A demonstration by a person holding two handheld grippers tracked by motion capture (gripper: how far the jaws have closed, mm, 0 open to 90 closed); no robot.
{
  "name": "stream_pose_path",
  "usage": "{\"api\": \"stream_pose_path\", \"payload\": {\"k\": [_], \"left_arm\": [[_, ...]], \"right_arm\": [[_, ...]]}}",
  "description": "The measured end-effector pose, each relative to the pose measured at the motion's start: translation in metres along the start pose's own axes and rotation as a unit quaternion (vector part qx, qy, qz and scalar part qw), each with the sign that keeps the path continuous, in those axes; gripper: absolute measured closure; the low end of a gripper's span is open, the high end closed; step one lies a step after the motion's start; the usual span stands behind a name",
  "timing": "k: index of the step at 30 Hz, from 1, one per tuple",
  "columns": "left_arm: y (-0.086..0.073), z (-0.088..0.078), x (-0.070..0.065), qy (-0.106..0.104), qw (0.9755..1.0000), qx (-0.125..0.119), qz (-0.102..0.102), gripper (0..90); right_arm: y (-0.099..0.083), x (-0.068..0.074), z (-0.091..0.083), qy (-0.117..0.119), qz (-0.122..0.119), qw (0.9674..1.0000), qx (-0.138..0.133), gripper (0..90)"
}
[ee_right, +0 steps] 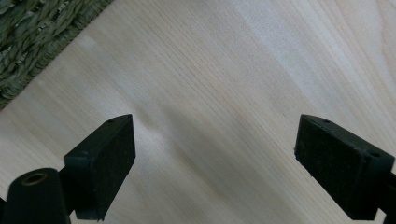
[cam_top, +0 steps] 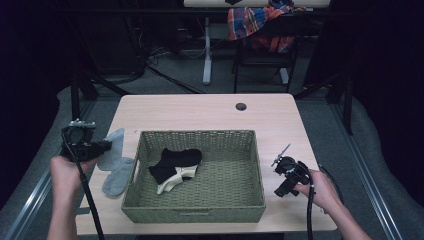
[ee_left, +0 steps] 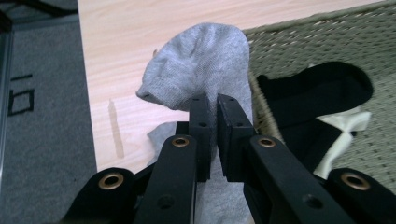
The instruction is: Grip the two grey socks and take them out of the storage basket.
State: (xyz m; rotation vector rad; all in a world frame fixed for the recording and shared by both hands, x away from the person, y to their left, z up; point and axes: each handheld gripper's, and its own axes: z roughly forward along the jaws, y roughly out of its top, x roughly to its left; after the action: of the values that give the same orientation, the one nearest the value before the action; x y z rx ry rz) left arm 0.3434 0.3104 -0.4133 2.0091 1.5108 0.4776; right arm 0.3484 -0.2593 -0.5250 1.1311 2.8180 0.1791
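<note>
At the left edge of the high view, my left gripper (cam_top: 102, 146) sits over the counter (cam_top: 200, 112) just outside the left wall of the woven basket (cam_top: 200, 212), its fingers clamped together on a grey sock (cam_top: 114, 150). From the left gripper view I can see the two black fingers (ee_left: 201, 126) nearly meeting, with the sock's fabric pinched in the narrow slit between them; the sock (ee_left: 201, 65) rises above the fingertips toward the upper middle of that frame and folds over at its top, while more grey cloth trails down under the gripper at the bottom. A second grey sock (cam_top: 118, 177) lies flat on the counter below the first in the high view, close against the basket's left wall. Inside the basket, at its left half, a black sock (cam_top: 175, 161) lies across a white sock (cam_top: 175, 180); both also show at the right of the left gripper view, the black one (ee_left: 322, 93) on top. Over at the lower right of the high view, my right gripper (cam_top: 282, 175) hovers beside the basket's right wall, and the right gripper view shows its fingers (ee_right: 100, 163) standing wide apart over bare wood, nothing between them, with a corner of the basket (ee_right: 32, 37) at the upper left.
</note>
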Motion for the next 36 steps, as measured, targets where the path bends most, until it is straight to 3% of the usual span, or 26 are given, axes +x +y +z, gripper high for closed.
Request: {"api": "stream_pose_path", "payload": {"k": [6, 21, 36], "left_arm": [[-0.009, 0.014, 0.011, -0.002, 0.9997, 0.017, -0.016, 85.4], [-0.026, 0.041, 0.025, -0.012, 0.9986, 0.044, -0.026, 85.2], [-0.03, 0.052, 0.022, -0.013, 0.9979, 0.06, -0.021, 85.2]], "right_arm": [[0.0, 0.0, 0.0, 0.001, 0.0, 1.0, 0.0, 12.0], [0.0, 0.0, 0.0, 0.0, -0.002, 1.0, 0.001, 12.1], [0.0, 0.001, -0.001, -0.004, -0.002, 1.0, 0.0, 12.1]]}}
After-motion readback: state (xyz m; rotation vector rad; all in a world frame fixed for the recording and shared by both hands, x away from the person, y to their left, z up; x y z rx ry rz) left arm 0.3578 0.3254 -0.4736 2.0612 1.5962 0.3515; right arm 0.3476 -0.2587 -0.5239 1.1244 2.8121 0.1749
